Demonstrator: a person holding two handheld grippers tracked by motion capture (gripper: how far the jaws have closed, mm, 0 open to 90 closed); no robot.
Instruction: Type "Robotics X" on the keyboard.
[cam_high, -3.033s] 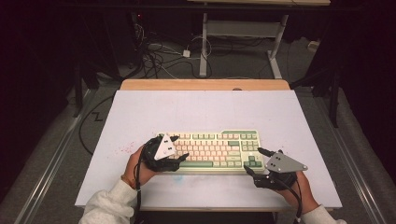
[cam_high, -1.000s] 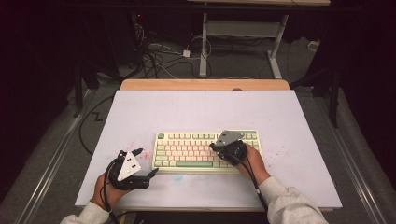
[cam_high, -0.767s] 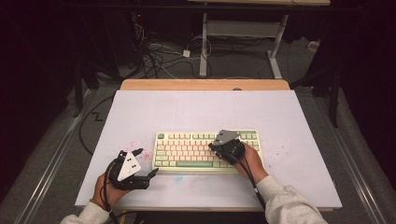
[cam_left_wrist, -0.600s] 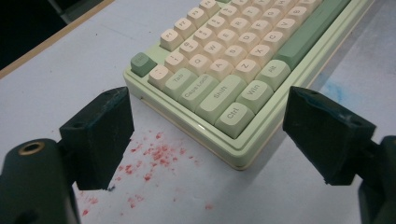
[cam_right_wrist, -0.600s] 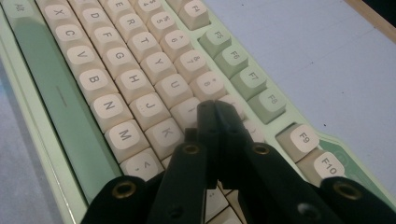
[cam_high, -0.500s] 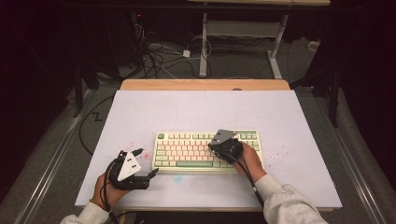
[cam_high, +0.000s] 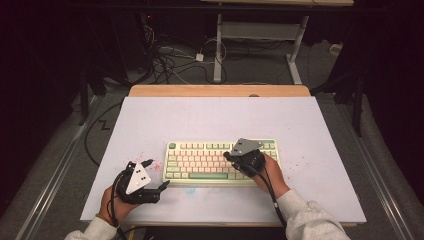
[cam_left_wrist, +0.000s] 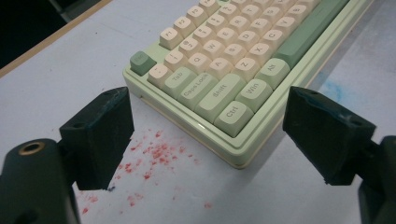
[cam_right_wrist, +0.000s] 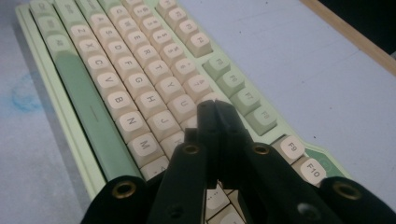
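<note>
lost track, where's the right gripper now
In the high view, the right gripper sits shut over the keyboard, right of its middle.

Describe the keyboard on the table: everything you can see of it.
The keyboard is a compact one with a pale green plastic-looking case, cream letter keys and darker green modifier keys, space bar and some function keys. It lies flat on the white table, long side toward the person, with red specks on the surface off its left end. The right gripper, jaws shut, points down at the keys right of the middle. The left gripper rests open beside its near left corner, apart from it.
</note>
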